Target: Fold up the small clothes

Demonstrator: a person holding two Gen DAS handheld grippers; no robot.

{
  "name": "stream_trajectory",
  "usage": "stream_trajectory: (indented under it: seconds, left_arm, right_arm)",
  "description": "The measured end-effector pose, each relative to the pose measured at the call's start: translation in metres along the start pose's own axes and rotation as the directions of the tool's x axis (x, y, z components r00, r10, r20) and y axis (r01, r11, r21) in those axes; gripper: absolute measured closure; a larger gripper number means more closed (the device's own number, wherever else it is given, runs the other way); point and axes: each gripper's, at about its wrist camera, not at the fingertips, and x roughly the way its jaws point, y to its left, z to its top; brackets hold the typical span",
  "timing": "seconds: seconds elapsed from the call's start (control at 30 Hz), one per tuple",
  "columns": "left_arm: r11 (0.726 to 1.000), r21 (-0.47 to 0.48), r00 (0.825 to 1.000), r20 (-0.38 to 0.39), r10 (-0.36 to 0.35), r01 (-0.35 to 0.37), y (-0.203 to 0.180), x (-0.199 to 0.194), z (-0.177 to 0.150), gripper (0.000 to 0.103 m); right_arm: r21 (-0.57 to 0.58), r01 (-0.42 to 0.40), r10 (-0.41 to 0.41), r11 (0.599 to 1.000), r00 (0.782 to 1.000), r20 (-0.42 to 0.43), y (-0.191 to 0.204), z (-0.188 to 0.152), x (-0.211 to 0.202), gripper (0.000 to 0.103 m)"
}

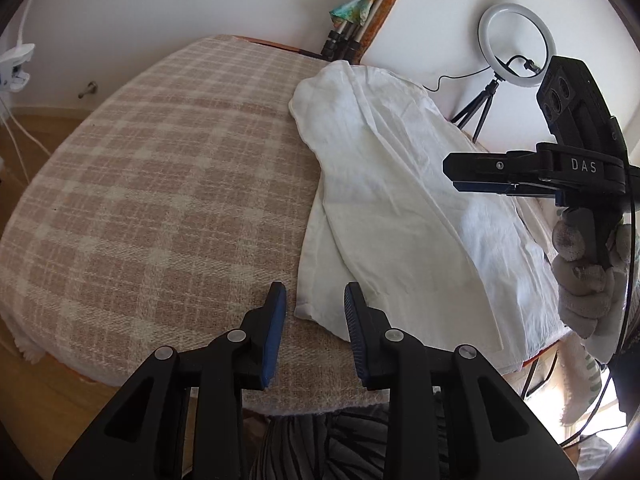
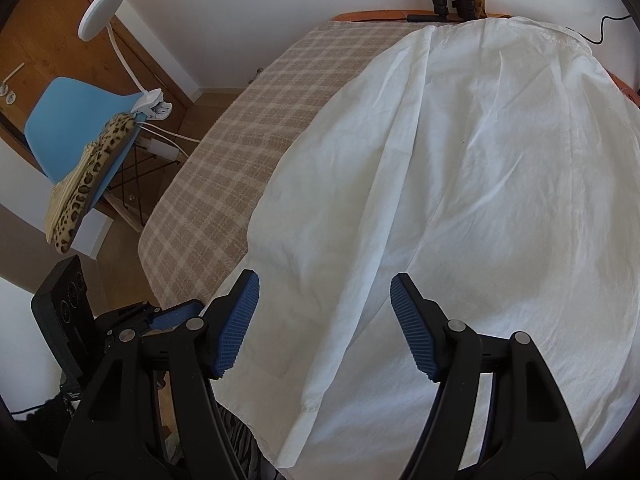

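Observation:
A white garment (image 1: 400, 200) lies folded lengthwise and wrinkled on the right half of a table covered by a beige plaid blanket (image 1: 160, 180). My left gripper (image 1: 315, 290) hovers open over the garment's near left corner, and its pads touch nothing. In the right wrist view the garment (image 2: 460, 200) fills most of the picture. My right gripper (image 2: 325, 280) stands wide open just above the garment's near part, with cloth below the jaws but not pinched. The right gripper (image 1: 450, 174) also appears side-on at the right of the left wrist view, held by a gloved hand (image 1: 580, 280). The left gripper (image 2: 176, 316) sits low on the left.
A ring light on a small tripod (image 1: 516, 46) and folded tripod legs (image 1: 344, 44) stand behind the table by the white wall. Left of the table are a blue chair (image 2: 76, 128) with a leopard-print cushion, a clip lamp (image 2: 102, 8) and wooden floor. The table's near edge is just below the grippers.

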Motion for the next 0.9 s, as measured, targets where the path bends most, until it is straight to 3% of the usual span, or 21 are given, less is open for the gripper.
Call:
stream_trajectory:
  seconds: [0.17,0.23,0.47,0.6,0.7,0.77,0.9]
  left_arm:
    - [0.999,0.003,0.999,0.034,-0.041,0.041,-0.003,0.005,-0.001,0.077]
    - [0.997,0.001,0.997,0.028,-0.075,0.075,-0.004,0.01,-0.002,0.1]
    - [0.984,-0.022,0.977,0.128,-0.173,0.177,-0.012,-0.012,0.001,0.1]
    - [0.978,0.016,0.967,0.144,-0.208,0.208,-0.026,-0.021,0.004,0.1]
    - [0.977,0.045,0.966,0.144,-0.213,0.209,-0.035,-0.02,0.004,0.1]
    - [0.974,0.04,0.965,0.137,-0.224,0.221,-0.036,-0.016,0.004,0.1]
    - [0.973,0.028,0.965,0.127,-0.23,0.228,-0.038,-0.011,0.001,0.1]
  right_arm:
    - [0.015,-0.008,0.007,1.0,1.0,0.024,0.001,0.004,-0.011,0.031]
    - [0.026,-0.01,0.009,1.0,1.0,0.029,0.0,0.009,-0.014,0.03]
    - [0.062,-0.028,0.027,0.998,0.999,0.032,0.004,0.046,-0.008,0.03]
    - [0.054,-0.031,0.031,0.998,1.0,0.003,0.015,0.079,0.01,0.026]
    - [0.04,0.007,-0.006,0.999,1.0,-0.017,0.024,0.103,0.031,0.025]
    - [0.02,0.088,-0.087,0.996,0.995,-0.041,0.028,0.116,0.05,0.025]
    - [-0.031,0.255,-0.257,0.966,0.962,-0.096,0.029,0.132,0.088,0.025]
